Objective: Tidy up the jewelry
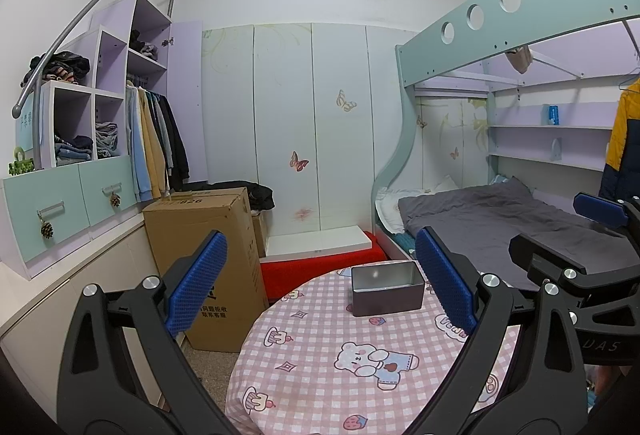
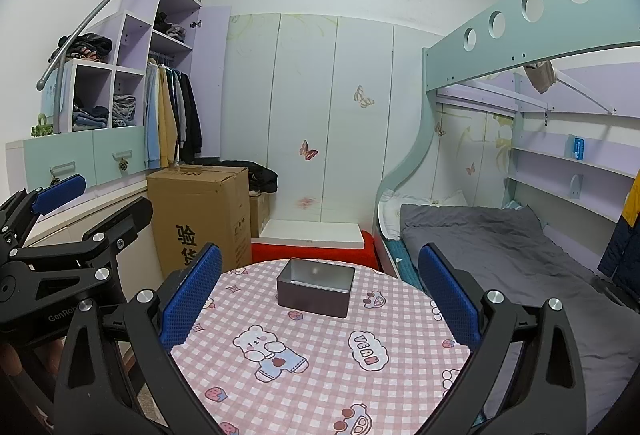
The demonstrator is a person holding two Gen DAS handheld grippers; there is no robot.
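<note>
An open, empty grey metal tin [image 1: 387, 287] stands at the far side of a round table with a pink checked cloth [image 1: 320, 363]. It also shows in the right wrist view [image 2: 315, 287] on the same table [image 2: 320, 367]. No jewelry shows in either view. My left gripper [image 1: 322, 285] is open and empty, held above the near part of the table. My right gripper [image 2: 320, 295] is open and empty, beside the left one and also short of the tin. Each gripper shows in the other's view, at the edge.
A tall cardboard box [image 1: 208, 259] stands left of the table. A red cushion with a white board [image 1: 324, 259] lies behind it. A bunk bed with a grey sheet [image 2: 500, 247] is on the right. Wardrobe shelves and hanging clothes [image 1: 156, 139] are at left.
</note>
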